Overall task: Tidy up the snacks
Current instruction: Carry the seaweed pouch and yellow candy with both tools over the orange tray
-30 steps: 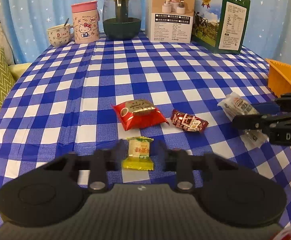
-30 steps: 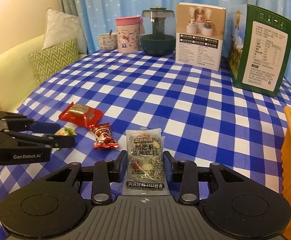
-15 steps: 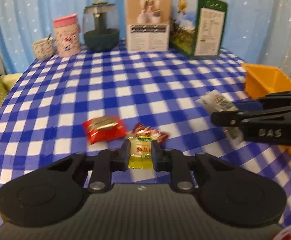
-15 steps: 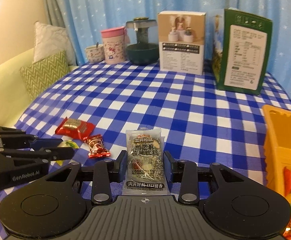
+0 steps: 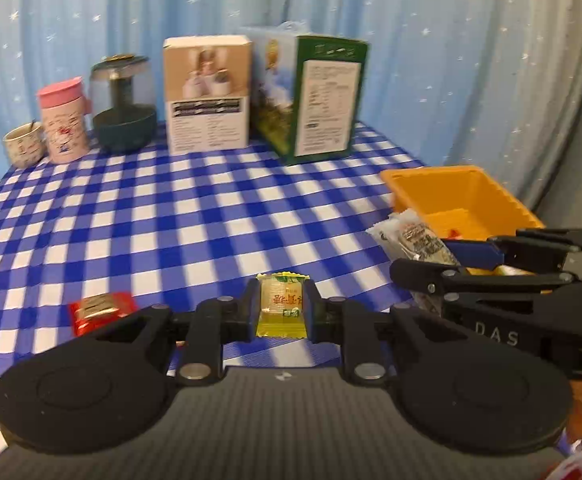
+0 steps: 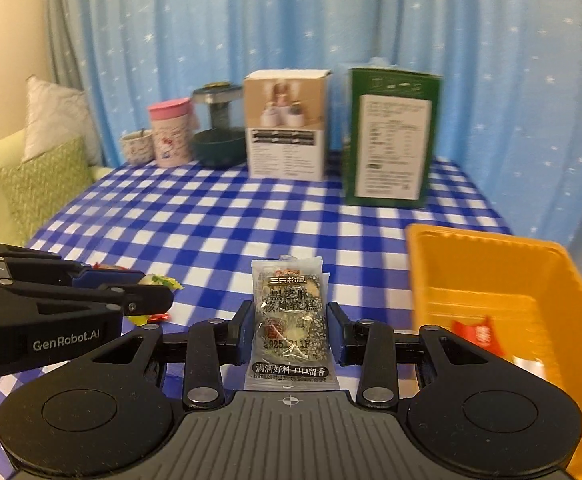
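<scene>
The left claw (image 5: 282, 312) grips a yellow candy (image 5: 281, 306), the right claw (image 6: 289, 330) grips a sesame cake packet (image 6: 289, 316), both not yet in the orange bin (image 6: 491, 256) at the table's right edge, which already holds some snacks, and a red packet (image 5: 101, 310) is left on the table (image 5: 171, 216).

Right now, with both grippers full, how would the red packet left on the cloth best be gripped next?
Grip the red packet across its puffed middle, coming from above with fingers on its two long sides. It lies flat on the tablecloth, so there is no edge to get under, and its crimped ends look too thin to hold. The left gripper is nearer, once its yellow candy is dropped.
</scene>
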